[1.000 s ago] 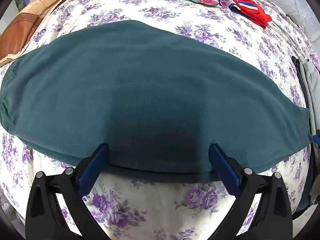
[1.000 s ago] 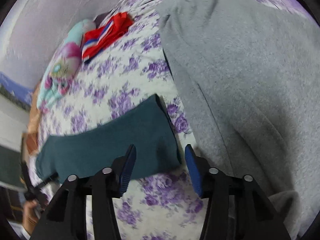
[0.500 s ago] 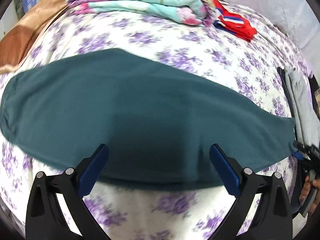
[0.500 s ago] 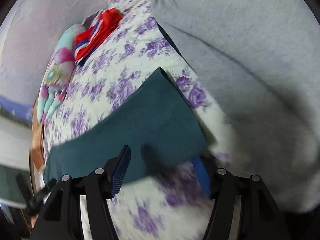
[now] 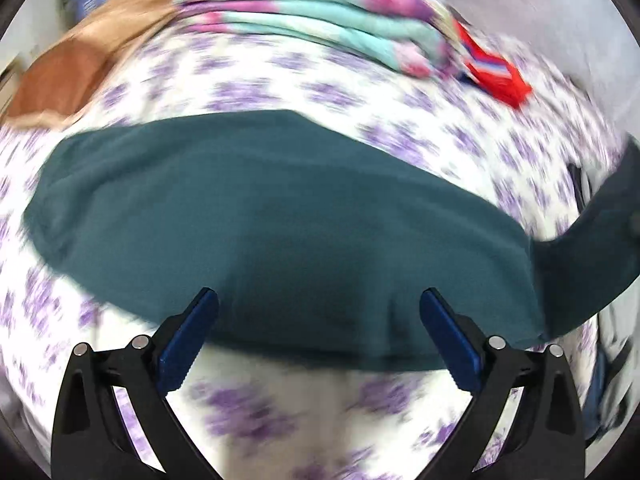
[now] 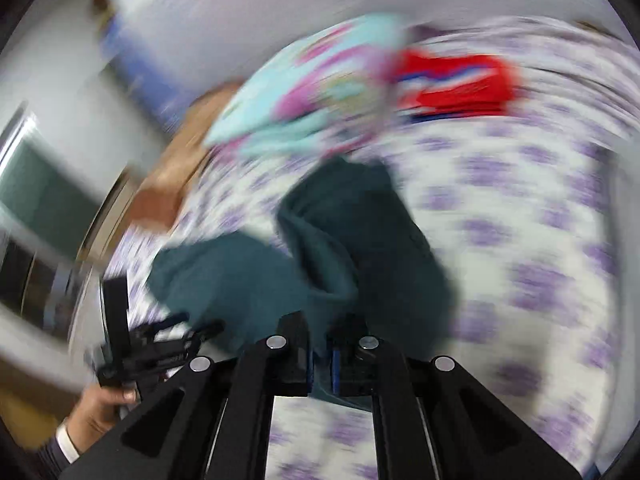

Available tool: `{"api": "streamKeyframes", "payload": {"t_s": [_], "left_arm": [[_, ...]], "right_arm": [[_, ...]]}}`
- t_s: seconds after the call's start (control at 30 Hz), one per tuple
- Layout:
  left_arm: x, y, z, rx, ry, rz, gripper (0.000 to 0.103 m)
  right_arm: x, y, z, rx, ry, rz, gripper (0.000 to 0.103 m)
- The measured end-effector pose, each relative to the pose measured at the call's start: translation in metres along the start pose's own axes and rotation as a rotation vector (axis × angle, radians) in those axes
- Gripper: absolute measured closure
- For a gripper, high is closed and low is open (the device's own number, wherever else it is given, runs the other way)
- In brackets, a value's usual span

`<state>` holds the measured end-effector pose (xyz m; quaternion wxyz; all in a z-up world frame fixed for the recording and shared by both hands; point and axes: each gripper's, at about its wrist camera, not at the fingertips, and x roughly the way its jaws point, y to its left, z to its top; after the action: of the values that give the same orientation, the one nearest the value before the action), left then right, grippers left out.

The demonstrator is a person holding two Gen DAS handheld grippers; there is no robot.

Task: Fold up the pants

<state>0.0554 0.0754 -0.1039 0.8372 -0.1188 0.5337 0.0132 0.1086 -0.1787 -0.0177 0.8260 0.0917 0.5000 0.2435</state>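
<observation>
The dark teal pants (image 5: pixel 280 220) lie lengthwise across the purple-flowered bed sheet (image 5: pixel 280 92). My left gripper (image 5: pixel 318 336) is open, its blue pads either side of the pants' near edge, holding nothing. My right gripper (image 6: pixel 319 354) is shut on the teal pants (image 6: pixel 360 240) at one end and holds that end lifted off the bed. The lifted end shows at the right of the left wrist view (image 5: pixel 592 248). The left gripper also shows in the right wrist view (image 6: pixel 152 344), held by a hand. Both views are blurred.
A folded turquoise and pink blanket (image 5: pixel 320 28) and a red garment (image 5: pixel 496 76) lie at the far side of the bed. A brown cloth (image 5: pixel 80 68) lies at the far left. Dark and grey clothes (image 5: pixel 580 184) lie at the right edge.
My right gripper has closed on the pants' right end and raised it off the sheet, swinging toward the left. My left gripper has drawn back a little and stays open.
</observation>
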Motion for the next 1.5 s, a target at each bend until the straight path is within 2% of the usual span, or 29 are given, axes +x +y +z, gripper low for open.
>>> {"api": "streamKeyframes", "payload": {"t_s": [0.07, 0.13, 0.17, 0.2, 0.23, 0.27, 0.3, 0.33, 0.43, 0.47, 0.5, 0.53, 0.6, 0.67, 0.73, 0.77, 0.8, 0.83, 0.87, 0.9, 0.93, 0.97, 1.0, 1.13, 1.17, 1.3, 1.37, 1.5], "left_arm": [[-0.012, 0.025, -0.001, -0.053, -0.026, 0.027, 0.005], [-0.02, 0.046, -0.005, -0.085, -0.039, 0.067, 0.005], [-0.022, 0.058, -0.007, -0.106, -0.033, 0.08, 0.005], [-0.023, 0.068, -0.01, -0.125, -0.026, 0.089, 0.005], [-0.024, 0.077, -0.013, -0.139, -0.02, 0.098, 0.005], [-0.025, 0.083, -0.016, -0.147, -0.018, 0.101, 0.005], [-0.025, 0.087, -0.017, -0.152, -0.02, 0.1, 0.005], [-0.026, 0.09, -0.019, -0.158, -0.024, 0.095, 0.005], [-0.027, 0.089, -0.019, -0.155, -0.034, 0.075, 0.005], [-0.029, 0.083, -0.018, -0.139, -0.044, 0.064, 0.005], [-0.03, 0.076, -0.016, -0.118, -0.055, 0.051, 0.005], [-0.031, 0.067, -0.012, -0.097, -0.063, 0.036, 0.005], [-0.028, 0.038, -0.002, -0.041, -0.073, -0.018, 0.005], [-0.02, 0.014, 0.007, 0.001, -0.065, -0.03, 0.005], [-0.008, -0.009, 0.014, 0.048, -0.061, -0.028, 0.005], [0.006, -0.023, 0.015, 0.089, -0.044, -0.014, 0.005], [0.021, -0.029, 0.015, 0.123, -0.015, 0.039, 0.005], [0.031, -0.031, 0.013, 0.14, 0.013, 0.09, 0.005], [0.051, -0.029, 0.009, 0.155, 0.078, 0.181, 0.004], [0.058, -0.023, 0.006, 0.14, 0.105, 0.186, 0.004], [0.056, -0.015, 0.004, 0.097, 0.09, 0.147, 0.004], [0.048, -0.007, 0.004, 0.05, 0.082, 0.112, 0.004], [0.043, -0.003, 0.004, 0.038, 0.081, 0.097, 0.004], [-0.003, 0.044, 0.006, -0.084, -0.022, 0.002, 0.004], [-0.014, 0.066, 0.008, -0.152, -0.042, -0.01, 0.004], [-0.022, 0.152, 0.014, -0.409, -0.048, -0.061, 0.005], [-0.021, 0.184, 0.018, -0.488, -0.047, -0.049, 0.006], [-0.005, 0.23, 0.025, -0.578, -0.047, -0.021, 0.006]], "right_arm": [[0.057, 0.042, -0.003, -0.1, 0.099, 0.037, 0.096], [0.119, 0.07, -0.016, -0.159, 0.175, 0.006, 0.085], [0.145, 0.078, -0.022, -0.191, 0.226, -0.027, 0.047], [0.165, 0.083, -0.028, -0.213, 0.273, -0.06, 0.036], [0.175, 0.089, -0.032, -0.226, 0.29, -0.093, 0.035], [0.169, 0.095, -0.03, -0.215, 0.263, -0.05, 0.034], [0.16, 0.096, -0.025, -0.186, 0.272, 0.07, 0.037], [0.149, 0.093, -0.02, -0.164, 0.271, 0.116, 0.037], [0.11, 0.072, -0.005, -0.173, 0.204, 0.082, 0.043], [0.096, 0.058, 0.0, -0.185, 0.172, 0.015, 0.051], [0.088, 0.046, 0.002, -0.19, 0.161, -0.066, 0.063], [0.08, 0.026, 0.005, -0.162, 0.152, -0.143, 0.069], [0.073, -0.003, 0.005, -0.081, 0.135, -0.17, 0.078], [0.078, -0.029, 0.0, -0.019, 0.151, -0.179, 0.08], [0.09, -0.039, -0.003, -0.01, 0.165, -0.172, 0.08], [0.1, -0.046, -0.006, -0.011, 0.184, -0.2, 0.082], [0.107, -0.053, -0.009, 0.003, 0.193, -0.227, 0.082], [0.111, -0.06, -0.011, 0.053, 0.19, -0.214, 0.081], [0.11, -0.062, -0.012, 0.095, 0.18, -0.186, 0.078], [0.105, -0.061, -0.012, 0.112, 0.166, -0.148, 0.067], [0.099, -0.058, -0.012, 0.096, 0.159, -0.131, 0.06], [0.092, -0.051, -0.012, 0.058, 0.149, -0.134, 0.048], [0.085, -0.047, -0.013, 0.03, 0.14, -0.145, 0.04], [0.063, -0.041, -0.018, -0.011, 0.132, -0.115, 0.036], [0.058, -0.042, -0.019, -0.013, 0.132, -0.12, 0.033], [0.046, -0.057, -0.025, 0.027, 0.137, -0.124, 0.032], [0.044, -0.063, -0.025, 0.056, 0.135, -0.123, 0.032], [0.041, -0.064, -0.024, 0.092, 0.126, -0.099, 0.03]]}}
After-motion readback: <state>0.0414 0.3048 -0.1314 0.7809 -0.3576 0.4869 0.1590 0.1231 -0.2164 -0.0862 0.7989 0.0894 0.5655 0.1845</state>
